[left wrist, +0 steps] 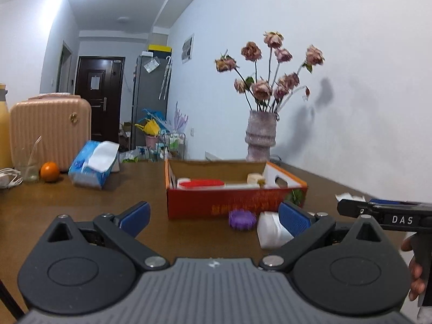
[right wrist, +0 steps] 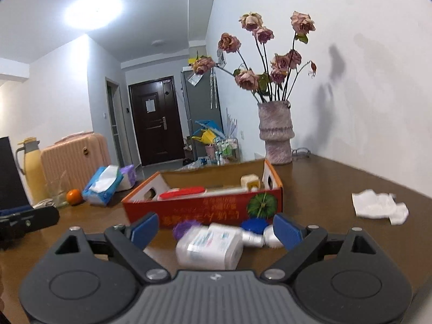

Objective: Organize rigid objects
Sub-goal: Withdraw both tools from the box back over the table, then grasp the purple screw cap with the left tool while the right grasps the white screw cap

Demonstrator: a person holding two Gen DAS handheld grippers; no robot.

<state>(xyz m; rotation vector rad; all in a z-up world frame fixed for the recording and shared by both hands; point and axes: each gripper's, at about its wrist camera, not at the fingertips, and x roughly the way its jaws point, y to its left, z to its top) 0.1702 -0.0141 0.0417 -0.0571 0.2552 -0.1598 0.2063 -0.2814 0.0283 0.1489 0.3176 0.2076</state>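
Now we hold right tool (right wrist: pixel 213 230) spread wide, empty; left tool (left wrist: pixel 214 216) likewise. White bottle (right wrist: pixel 209 248) lies on counter (right wrist: pixel 337 186) before red box (right wrist: pixel 205 210). Risk: bottle rolls, we knock purple ball (right wrist: pixel 182 228).

On the table (right wrist: pixel 337 183): one cardboard box (right wrist: pixel 205 210), one white bottle (right wrist: pixel 213 245) lying before it, one purple ball (right wrist: pixel 183 228), one orange (right wrist: pixel 73 196), one vase (right wrist: pixel 276 132) (far edge), two tissue packs (right wrist: pixel 104 185), one crumpled paper (right wrist: pixel 380 206)
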